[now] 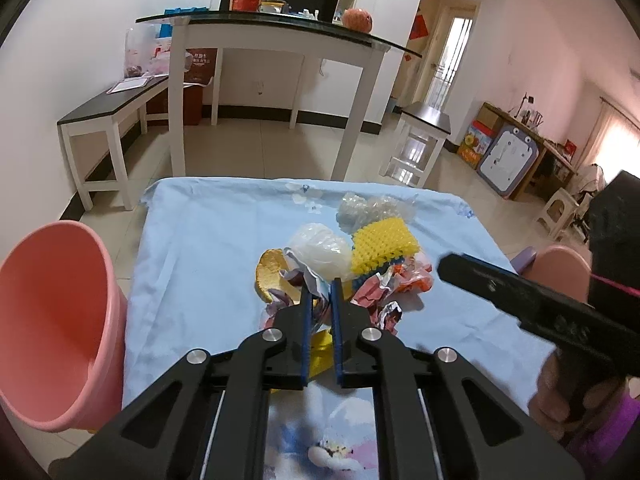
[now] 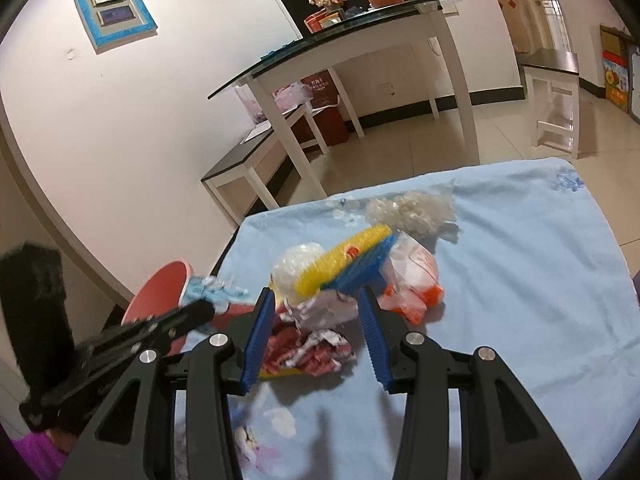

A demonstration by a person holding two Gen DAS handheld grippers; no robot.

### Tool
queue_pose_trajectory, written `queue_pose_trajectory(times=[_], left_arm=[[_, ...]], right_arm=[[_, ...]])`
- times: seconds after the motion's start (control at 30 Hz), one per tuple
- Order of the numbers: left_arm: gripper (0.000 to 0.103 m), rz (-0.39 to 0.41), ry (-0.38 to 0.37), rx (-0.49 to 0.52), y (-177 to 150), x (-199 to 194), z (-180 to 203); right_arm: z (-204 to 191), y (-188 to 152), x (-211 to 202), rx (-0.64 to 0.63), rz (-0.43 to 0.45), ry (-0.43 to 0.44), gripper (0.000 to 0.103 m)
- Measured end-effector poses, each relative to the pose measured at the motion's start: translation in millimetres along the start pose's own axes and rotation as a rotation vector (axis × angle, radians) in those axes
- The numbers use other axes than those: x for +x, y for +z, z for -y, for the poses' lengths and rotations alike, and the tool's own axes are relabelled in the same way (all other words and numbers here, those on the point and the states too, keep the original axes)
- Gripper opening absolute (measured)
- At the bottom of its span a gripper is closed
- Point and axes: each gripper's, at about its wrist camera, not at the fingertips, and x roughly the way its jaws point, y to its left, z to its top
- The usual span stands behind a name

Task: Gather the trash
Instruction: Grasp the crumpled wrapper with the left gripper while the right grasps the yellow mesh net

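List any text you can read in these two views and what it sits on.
"11109": white number plate in the blue-framed wall panel, right wrist view.
White characters on the dark red box under the glass-topped table: too small to read.
Print on the crumpled red and white paper wrappers: too blurred to read.
Red wall decorations by the doorway: no legible characters.

The right gripper (image 2: 318, 300), jaws apart, straddles crumpled paper (image 2: 320, 312) on the blue cloth (image 2: 520, 280).

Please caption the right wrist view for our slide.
Open right gripper approaching crumpled paper in a trash pile on the blue tablecloth.
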Motion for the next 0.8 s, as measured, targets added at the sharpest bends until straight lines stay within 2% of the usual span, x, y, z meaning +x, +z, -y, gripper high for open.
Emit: queue_pose_trajectory(times=[0.33,0.4,0.43,0.47,0.57,0.8], left_arm=[[0.008,0.023,-0.014,-0.016,-6,-20,-6],[0.008,0.028,-0.014,-0.023,-6,-23,-8],[0.008,0.03,-0.013,-0.025,-6,-25,-9],[0.008,0.032,-0.013,-0.028,-6,-27,-10],[0.008,0.041,-0.01,-0.038,-8,-31,-11],[0.008,0.075,0.0,-0.059,-9,-49,-14]], right_arm=[[10,14,41,0.118,-0.058,-0.036,0.042],[9,14,45,0.114,-0.065,-0.047,0.032],[8,14,47,0.11,-0.072,-0.047,0.019],[8,14,48,0.108,-0.078,-0.046,0.014],[7,12,43,0.103,-0.065,-0.053,0.01],[-5,9,13,0.032,-0.007,-0.043,0.01]])
